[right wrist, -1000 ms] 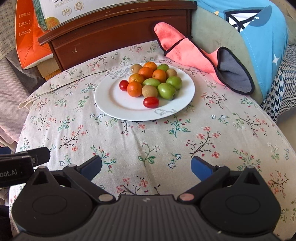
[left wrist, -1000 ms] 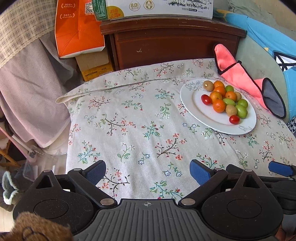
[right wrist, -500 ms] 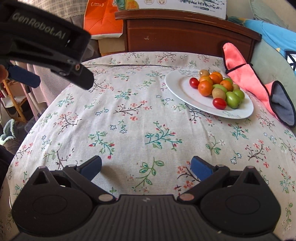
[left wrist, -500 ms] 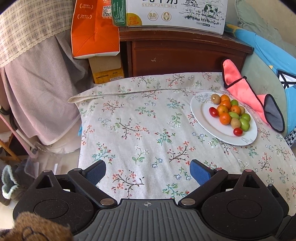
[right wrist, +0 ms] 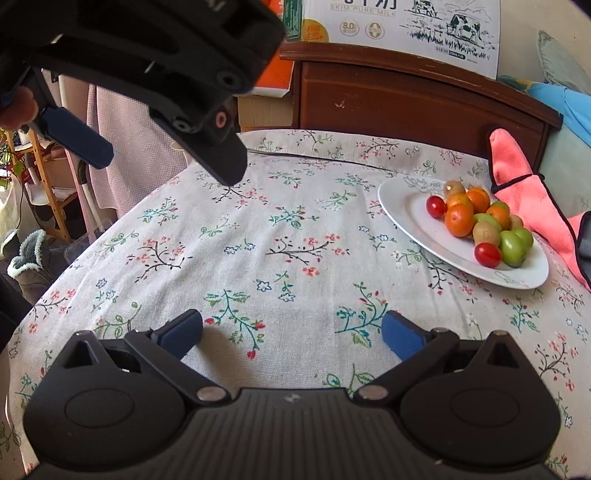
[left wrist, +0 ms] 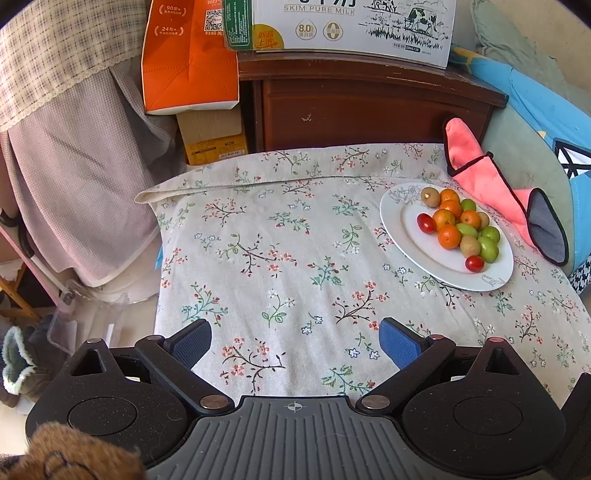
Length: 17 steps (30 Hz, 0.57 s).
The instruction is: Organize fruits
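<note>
A white plate (left wrist: 406, 236) (right wrist: 410, 212) rests at the right on the floral tablecloth. On it lie small oranges (left wrist: 448, 236) (right wrist: 459, 220), green fruits (left wrist: 488, 249) (right wrist: 512, 248), brownish kiwis (left wrist: 430, 196) (right wrist: 486, 232) and two cherry tomatoes (left wrist: 426, 223) (right wrist: 487, 254). My left gripper (left wrist: 294, 343) is open over the near part of the cloth, well short of the plate, nothing between its fingers. My right gripper (right wrist: 291, 334) is open too, low over the cloth, left of the plate. The left gripper's body (right wrist: 155, 62) fills the upper left of the right wrist view.
A pink cloth with a grey lining (left wrist: 495, 184) (right wrist: 517, 184) lies past the plate. Behind the table stand a dark wooden cabinet (left wrist: 362, 110), a milk carton box (left wrist: 340, 26) and an orange box (left wrist: 188, 59). Cloth-draped furniture (left wrist: 74, 147) and a boot (left wrist: 18, 369) sit left.
Both grippers pulled back and up from the plate. The right wrist view swung left, so the plate moved from centre to the right and the left gripper came into its view.
</note>
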Motion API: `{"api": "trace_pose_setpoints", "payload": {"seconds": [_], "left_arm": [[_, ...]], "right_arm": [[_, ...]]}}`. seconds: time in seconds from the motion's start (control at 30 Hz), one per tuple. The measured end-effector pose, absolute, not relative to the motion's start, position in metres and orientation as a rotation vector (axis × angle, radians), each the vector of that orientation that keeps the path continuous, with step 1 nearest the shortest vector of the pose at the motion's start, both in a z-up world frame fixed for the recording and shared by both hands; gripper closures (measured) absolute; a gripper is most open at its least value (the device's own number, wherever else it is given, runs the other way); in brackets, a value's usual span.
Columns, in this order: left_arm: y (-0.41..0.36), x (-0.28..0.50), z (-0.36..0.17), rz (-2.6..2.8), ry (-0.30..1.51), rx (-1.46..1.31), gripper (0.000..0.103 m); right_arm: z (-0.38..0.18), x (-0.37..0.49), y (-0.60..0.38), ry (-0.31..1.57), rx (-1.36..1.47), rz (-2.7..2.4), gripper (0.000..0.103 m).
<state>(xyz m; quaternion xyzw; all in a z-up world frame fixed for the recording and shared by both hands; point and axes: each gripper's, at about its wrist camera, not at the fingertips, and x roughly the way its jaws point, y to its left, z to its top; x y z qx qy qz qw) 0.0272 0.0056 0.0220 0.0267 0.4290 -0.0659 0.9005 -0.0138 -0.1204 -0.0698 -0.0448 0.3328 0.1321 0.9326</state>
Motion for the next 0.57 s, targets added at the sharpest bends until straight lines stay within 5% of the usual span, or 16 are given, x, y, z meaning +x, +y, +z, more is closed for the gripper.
{"api": "trace_pose_setpoints", "payload": {"seconds": [0.57], "left_arm": [[0.003,0.034,0.01,-0.117,0.921,0.064,0.005]], "right_arm": [[-0.072,-0.01,-0.12,0.673,-0.097,0.291,0.001]]}}
